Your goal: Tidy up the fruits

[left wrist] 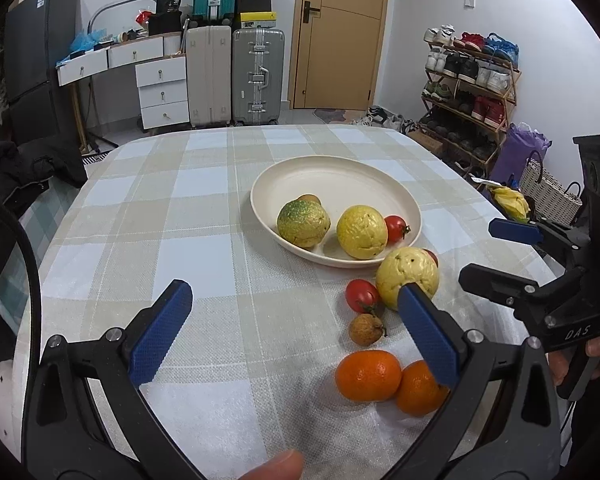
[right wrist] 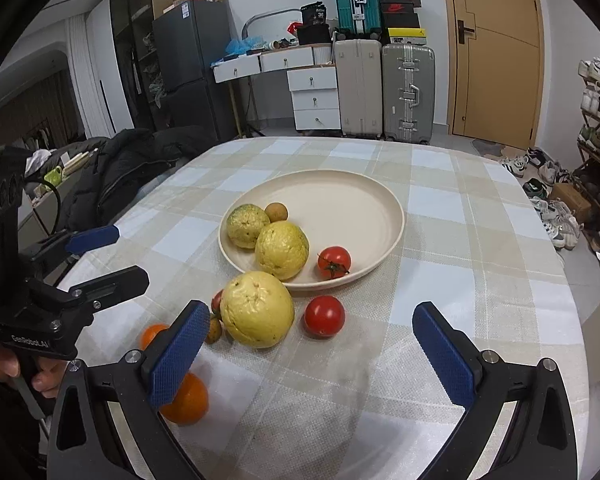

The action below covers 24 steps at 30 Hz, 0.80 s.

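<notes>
A cream plate (left wrist: pixel 340 176) (right wrist: pixel 352 196) on the checked tablecloth holds two yellow guavas (left wrist: pixel 362 232) (right wrist: pixel 282 250), a tomato (left wrist: pixel 396 227) (right wrist: pixel 334 262) and a small brown longan (right wrist: pixel 276 212). On the cloth in front of it lie a third guava (left wrist: pixel 406 276) (right wrist: pixel 257 310), tomatoes (left wrist: pixel 362 295) (right wrist: pixel 324 316), a longan (left wrist: pixel 366 330) and two oranges (left wrist: pixel 368 376) (right wrist: pixel 186 400). My left gripper (left wrist: pixel 296 328) is open and empty, left of the loose fruit. My right gripper (right wrist: pixel 312 348) is open and empty, just behind the loose guava and tomato.
The table's edges (left wrist: pixel 60 216) curve away on both sides. A black jacket (right wrist: pixel 120 176) lies at the left edge. Suitcases (left wrist: pixel 256 72), drawers and a shoe rack (left wrist: pixel 472 92) stand beyond the table.
</notes>
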{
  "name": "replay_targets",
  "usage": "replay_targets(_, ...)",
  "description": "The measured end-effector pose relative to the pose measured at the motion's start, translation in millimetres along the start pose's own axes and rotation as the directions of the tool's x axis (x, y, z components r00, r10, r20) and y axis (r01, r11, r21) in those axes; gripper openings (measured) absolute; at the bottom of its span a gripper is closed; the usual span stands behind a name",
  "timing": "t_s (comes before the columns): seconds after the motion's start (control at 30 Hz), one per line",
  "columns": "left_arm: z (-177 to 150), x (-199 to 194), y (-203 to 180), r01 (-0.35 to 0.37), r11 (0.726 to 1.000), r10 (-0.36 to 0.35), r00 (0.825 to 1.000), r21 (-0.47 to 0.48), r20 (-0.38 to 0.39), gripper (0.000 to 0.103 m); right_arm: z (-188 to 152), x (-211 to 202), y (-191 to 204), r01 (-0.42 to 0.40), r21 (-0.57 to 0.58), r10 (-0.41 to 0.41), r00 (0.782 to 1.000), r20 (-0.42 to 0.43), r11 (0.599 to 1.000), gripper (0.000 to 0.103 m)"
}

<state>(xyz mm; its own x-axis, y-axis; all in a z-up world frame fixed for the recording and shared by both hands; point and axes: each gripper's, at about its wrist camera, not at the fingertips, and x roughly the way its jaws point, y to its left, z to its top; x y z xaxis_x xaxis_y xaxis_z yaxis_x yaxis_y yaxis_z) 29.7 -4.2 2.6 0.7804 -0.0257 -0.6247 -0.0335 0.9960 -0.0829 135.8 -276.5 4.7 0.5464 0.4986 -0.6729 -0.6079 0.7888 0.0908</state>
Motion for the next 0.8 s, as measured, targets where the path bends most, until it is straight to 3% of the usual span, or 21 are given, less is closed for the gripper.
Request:
replay_targets(0.67, -5.5, 23.5, -0.6, 0.002, 1.000, -0.002, 0.997, 0.004, -0.072, 0.103, -10.0, 19.9, -12.2, -0.033, 0.096, 0.040, 0.997, -0.071, 0.995, 0.103)
replay_targets(0.8, -6.7, 27.3, -0.1, -0.006, 1.000, 0.007, 0.996, 0.006, -0.092, 0.103, -11.7, 23.5, -12.9, 0.009, 0.094, -0.001, 0.996, -0.088, 0.996, 0.103)
